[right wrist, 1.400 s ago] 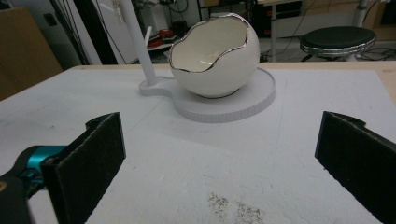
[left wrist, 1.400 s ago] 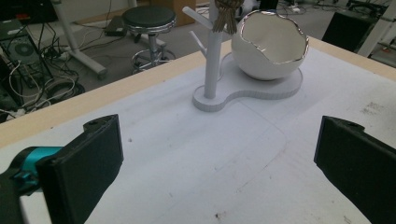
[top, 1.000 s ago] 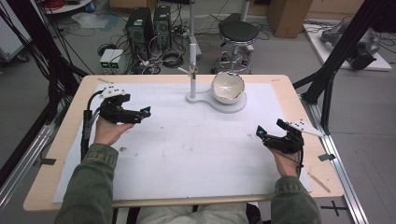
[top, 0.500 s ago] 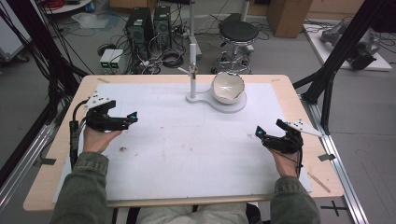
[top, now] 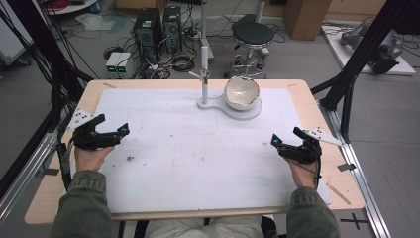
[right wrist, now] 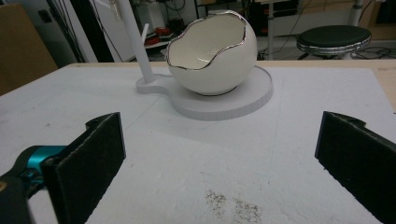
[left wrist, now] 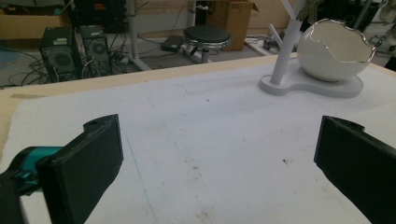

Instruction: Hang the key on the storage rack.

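The egg-shaped bowl is what we have nearest to work with: a white, glossy shell with a jagged, silver-edged rim, tilted so its opening faces up and toward us. It sits on the round end of a flat white stand base at the far middle of the worktop, just beside a thin white post that rises from the narrow end of the same base. In the right gripper view the bowl looks like glazed ceramic, so we judge it stiff, smooth, likely slippery, and fragile, above all along the thin cracked-shell rim. It seems light enough for one gripper. We would take hold over the wall at a low dip of the rim, one jaw inside and one outside, squeezing gently, or else cradle the round belly from both sides; a hard pinch on a rim peak could chip it.

Our left gripper rests near the left edge of the white mat, well apart from the bowl, jaws spread wide and holding nothing. Our right gripper lies near the right edge, likewise wide open and empty, pointing toward the bowl. Faint dirt specks mark the mat between them.
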`<state>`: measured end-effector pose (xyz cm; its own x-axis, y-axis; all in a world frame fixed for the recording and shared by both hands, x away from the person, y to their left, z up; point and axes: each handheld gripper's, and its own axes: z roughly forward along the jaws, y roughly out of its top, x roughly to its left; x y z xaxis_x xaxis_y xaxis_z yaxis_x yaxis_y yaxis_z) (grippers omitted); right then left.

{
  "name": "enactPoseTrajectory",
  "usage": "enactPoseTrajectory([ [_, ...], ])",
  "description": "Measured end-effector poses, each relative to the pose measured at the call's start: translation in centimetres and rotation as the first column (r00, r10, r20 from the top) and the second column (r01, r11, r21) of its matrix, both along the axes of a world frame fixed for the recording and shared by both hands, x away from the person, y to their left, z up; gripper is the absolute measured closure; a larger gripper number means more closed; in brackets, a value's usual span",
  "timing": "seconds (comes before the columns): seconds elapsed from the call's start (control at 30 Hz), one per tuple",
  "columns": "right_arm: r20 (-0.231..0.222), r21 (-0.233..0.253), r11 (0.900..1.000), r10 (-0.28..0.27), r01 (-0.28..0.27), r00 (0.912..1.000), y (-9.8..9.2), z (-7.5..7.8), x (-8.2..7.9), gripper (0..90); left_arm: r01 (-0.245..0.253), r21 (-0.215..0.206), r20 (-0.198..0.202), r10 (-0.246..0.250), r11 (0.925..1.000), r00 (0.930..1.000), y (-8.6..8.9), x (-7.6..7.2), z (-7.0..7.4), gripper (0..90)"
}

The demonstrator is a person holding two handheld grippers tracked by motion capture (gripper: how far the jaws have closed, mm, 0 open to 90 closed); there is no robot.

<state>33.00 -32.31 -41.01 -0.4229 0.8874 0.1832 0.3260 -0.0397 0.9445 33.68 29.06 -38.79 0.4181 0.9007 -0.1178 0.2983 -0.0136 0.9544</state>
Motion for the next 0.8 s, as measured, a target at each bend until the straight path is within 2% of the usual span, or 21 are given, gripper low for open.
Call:
enactPoseTrajectory([
  [0.23, 0.001, 0.002, 1.0, -0.005, 0.005, 1.0, -0.1, 0.0, -0.2, 0.6, -0.029, -0.025, 0.032, 0.03, 0.9993, 0.999, 1.1, -0.9, -1.1, 1.6],
  [0.33, 0.004, -0.003, 1.0, -0.005, 0.005, 1.0, -0.1, 0.0, -0.2, 0.6, -0.045, -0.047, 0.027, 0.047, 0.9979, 0.9985, 1.5, -1.2, -1.7, 1.6],
  [0.43, 0.003, -0.008, 1.0, -0.004, 0.004, 1.0, 0.0, 0.0, -0.1, 0.6, -0.055, -0.035, 0.029, 0.056, 0.9978, 0.998, 1.6, -1.4, -1.9, 1.6],
  [0.5, 0.0, -0.008, 1.0, -0.005, 0.005, 1.0, 0.0, 0.0, -0.1, 0.6, -0.066, -0.036, 0.016, 0.067, 0.9972, 0.9976, 1.8, -1.3, -2.1, 1.6],
  [0.67, 0.0, -0.025, 1.0, -0.001, 0.001, 1.0, 0.1, -0.1, 0.0, 0.6, -0.051, -0.067, 0.032, 0.054, 0.9964, 0.998, 2.0, -1.4, -2.0, 1.7],
  [0.8, -0.003, -0.021, 1.0, -0.002, 0.002, 1.0, 0.1, 0.0, -0.2, 0.6, -0.052, -0.064, 0.032, 0.054, 0.9966, 0.998, 1.9, -1.4, -2.0, 1.6],
])
